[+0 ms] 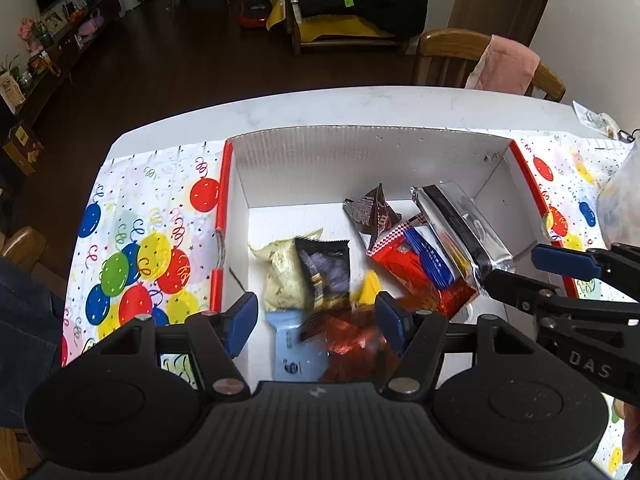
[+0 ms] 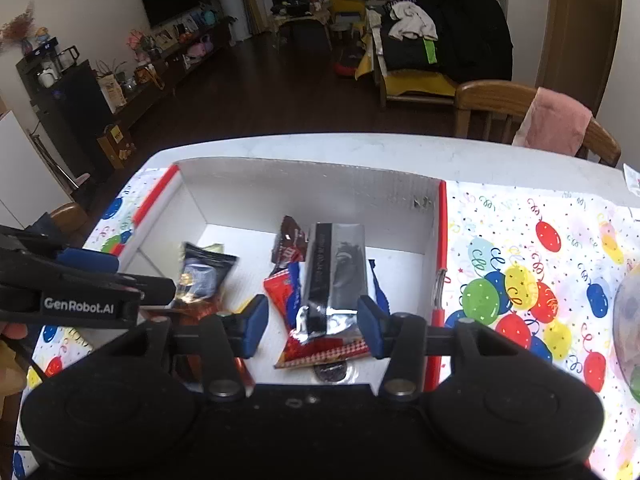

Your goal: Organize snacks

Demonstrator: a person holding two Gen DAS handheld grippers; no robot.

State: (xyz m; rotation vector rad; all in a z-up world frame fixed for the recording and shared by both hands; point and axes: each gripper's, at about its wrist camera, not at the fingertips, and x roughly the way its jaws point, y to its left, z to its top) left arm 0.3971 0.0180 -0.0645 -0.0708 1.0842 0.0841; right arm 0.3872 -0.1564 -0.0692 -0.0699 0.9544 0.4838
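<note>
A white box with red rims (image 1: 360,160) (image 2: 304,184) holds several snack packets. My left gripper (image 1: 316,316) hangs open over its near left part, above a pale yellow-green packet (image 1: 282,276), a black packet (image 1: 328,268), a blue packet (image 1: 292,352) and a blurred orange-red wrapper (image 1: 352,344). None of these touches its pads. My right gripper (image 2: 313,326) is open over the box's right part. A silver packet (image 2: 336,276) lies between its fingers on a red and blue packet (image 2: 286,292), with gaps to the pads. A brown packet (image 2: 289,240) lies behind them.
The box stands on a balloon-print cloth (image 2: 540,272) over a white table (image 2: 400,152). A wooden chair with a pink cloth (image 2: 556,120) stands beyond the far edge. A clear rounded container (image 1: 624,200) sits right of the box. A finger (image 1: 564,261) of the right gripper reaches over the box's right rim.
</note>
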